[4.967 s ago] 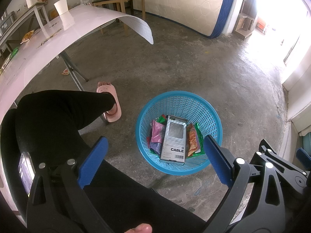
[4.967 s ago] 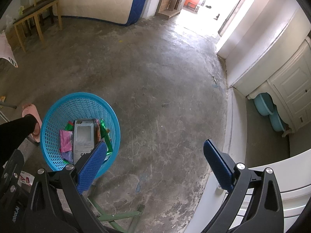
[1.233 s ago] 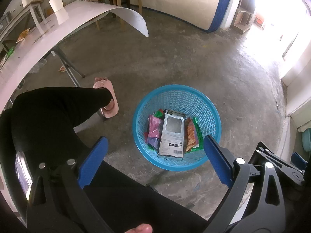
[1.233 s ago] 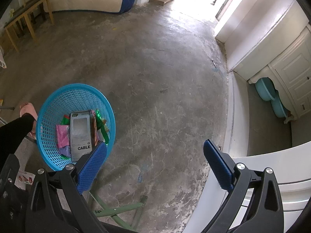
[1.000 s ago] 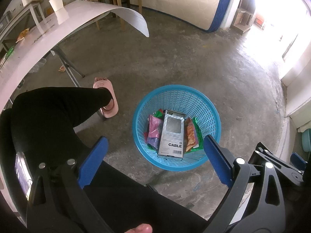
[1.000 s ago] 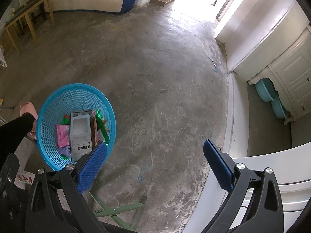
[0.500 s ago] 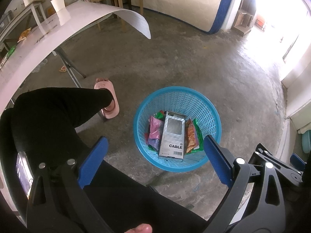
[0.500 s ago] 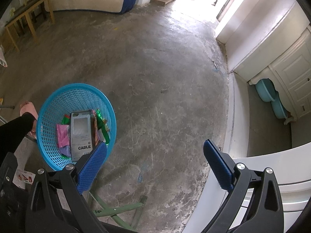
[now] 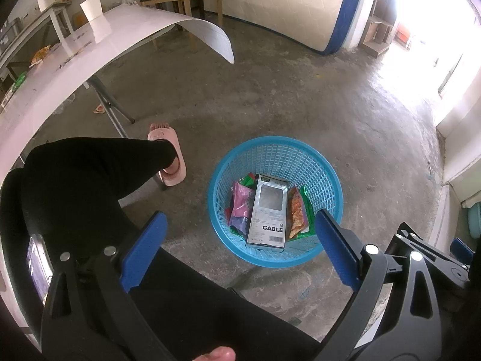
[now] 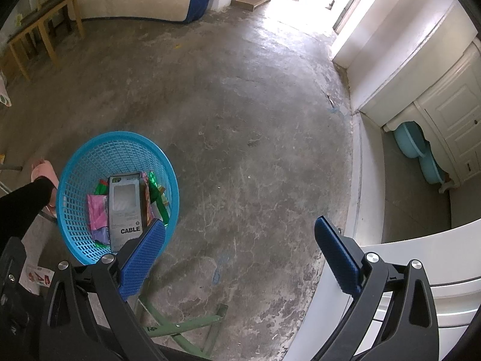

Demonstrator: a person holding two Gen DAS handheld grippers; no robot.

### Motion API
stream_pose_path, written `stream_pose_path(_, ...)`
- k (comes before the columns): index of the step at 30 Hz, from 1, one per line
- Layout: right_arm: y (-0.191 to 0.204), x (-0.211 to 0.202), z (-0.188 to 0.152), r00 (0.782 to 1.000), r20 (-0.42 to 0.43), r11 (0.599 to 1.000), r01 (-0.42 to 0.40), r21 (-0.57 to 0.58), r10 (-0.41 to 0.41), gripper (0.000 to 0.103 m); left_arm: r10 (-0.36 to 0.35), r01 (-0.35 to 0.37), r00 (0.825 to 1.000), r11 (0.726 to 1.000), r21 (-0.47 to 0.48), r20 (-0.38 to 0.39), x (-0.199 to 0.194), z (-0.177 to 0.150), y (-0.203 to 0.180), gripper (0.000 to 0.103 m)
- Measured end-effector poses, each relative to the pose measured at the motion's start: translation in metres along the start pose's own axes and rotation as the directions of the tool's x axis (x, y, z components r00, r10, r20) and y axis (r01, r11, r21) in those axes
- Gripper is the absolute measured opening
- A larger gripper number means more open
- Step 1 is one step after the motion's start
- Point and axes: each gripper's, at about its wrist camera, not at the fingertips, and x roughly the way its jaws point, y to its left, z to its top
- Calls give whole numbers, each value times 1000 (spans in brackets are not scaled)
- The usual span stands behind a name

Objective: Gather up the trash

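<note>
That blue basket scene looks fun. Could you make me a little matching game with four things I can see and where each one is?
Things:
1. CABLE box
2. paper cup
3. pink slipper
4. left tool

Places:
A. on the person's foot, left of the basket
B. held open above the floor, empty
C. on the white table
D. lying on top of wrappers in the basket

Pairs: 1-D, 2-C, 3-A, 4-B
</note>
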Motion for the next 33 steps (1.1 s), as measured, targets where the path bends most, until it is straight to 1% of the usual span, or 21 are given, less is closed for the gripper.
stream_pose_path(33,-2,-1,1,1000,-9,1000,1,7,-1,97,4,-4,1000,1000,1,6,-1,3,4,94)
